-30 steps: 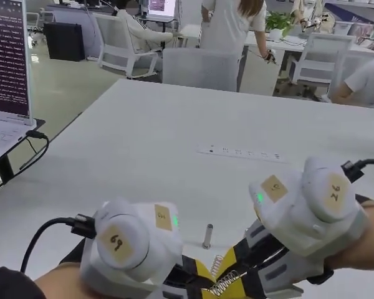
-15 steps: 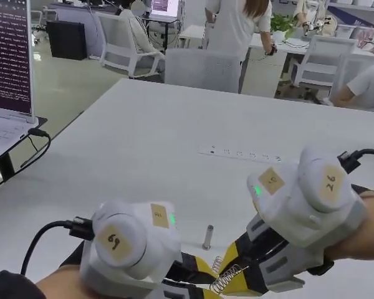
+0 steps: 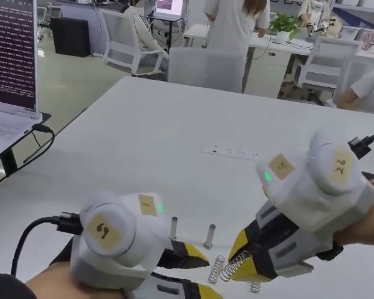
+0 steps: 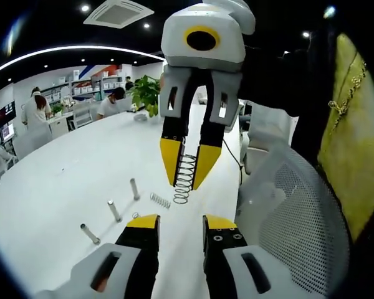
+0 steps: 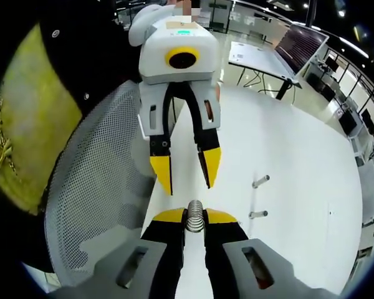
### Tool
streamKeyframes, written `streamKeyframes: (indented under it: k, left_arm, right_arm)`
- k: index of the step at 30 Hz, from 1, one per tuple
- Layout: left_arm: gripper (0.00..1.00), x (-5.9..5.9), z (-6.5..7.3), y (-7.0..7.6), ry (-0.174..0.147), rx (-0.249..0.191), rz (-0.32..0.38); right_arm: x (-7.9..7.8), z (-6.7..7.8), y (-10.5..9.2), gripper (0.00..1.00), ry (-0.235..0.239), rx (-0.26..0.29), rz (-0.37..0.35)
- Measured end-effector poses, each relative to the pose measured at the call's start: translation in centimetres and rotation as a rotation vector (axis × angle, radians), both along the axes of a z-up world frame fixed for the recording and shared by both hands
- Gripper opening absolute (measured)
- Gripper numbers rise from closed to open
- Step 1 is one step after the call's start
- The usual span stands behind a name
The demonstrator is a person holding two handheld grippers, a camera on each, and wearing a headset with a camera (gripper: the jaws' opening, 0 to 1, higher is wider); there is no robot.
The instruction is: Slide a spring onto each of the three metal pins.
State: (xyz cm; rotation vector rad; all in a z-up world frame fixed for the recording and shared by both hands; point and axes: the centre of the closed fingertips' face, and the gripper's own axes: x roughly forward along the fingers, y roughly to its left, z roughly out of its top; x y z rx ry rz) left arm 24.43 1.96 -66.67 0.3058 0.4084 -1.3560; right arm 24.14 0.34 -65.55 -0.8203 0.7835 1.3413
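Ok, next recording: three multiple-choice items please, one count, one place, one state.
1. How many pins stand on the table?
A. one
B. three
C. six

2. Where is the lifted spring?
A. threaded on a pin
B. in the right claw
C. in a bare hand

3. How is the left claw?
A. shut on a spring
B. shut on a pin
C. open, empty

Key:
1 B, the left gripper view shows three upright.
2 B, its yellow tips pinch the coil.
3 C, its jaws stand apart with nothing between.
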Motion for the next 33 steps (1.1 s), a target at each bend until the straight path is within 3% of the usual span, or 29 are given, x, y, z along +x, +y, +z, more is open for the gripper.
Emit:
streamKeyframes:
  k: [11,22,33]
  left_arm:
    - [0.30,0.9,1.6,1.8,0.027,-0.056,0.088]
    - [0.36,1.4,2.3,2.8,0.026,-0.087,0.145]
    - [0.57,2.4,2.3,4.9,0.031,-0.101,0.225]
  right_arm:
    - [2.1,1.4,-1.6,0.08,-0.035,-0.017,-0.034]
    - [4.9,2.4,-4.3,0.08,-0.068,-0.052,-0.089]
    - [7.2,1.9,-6.1,0.08,-0.063,-0.071,-0.143]
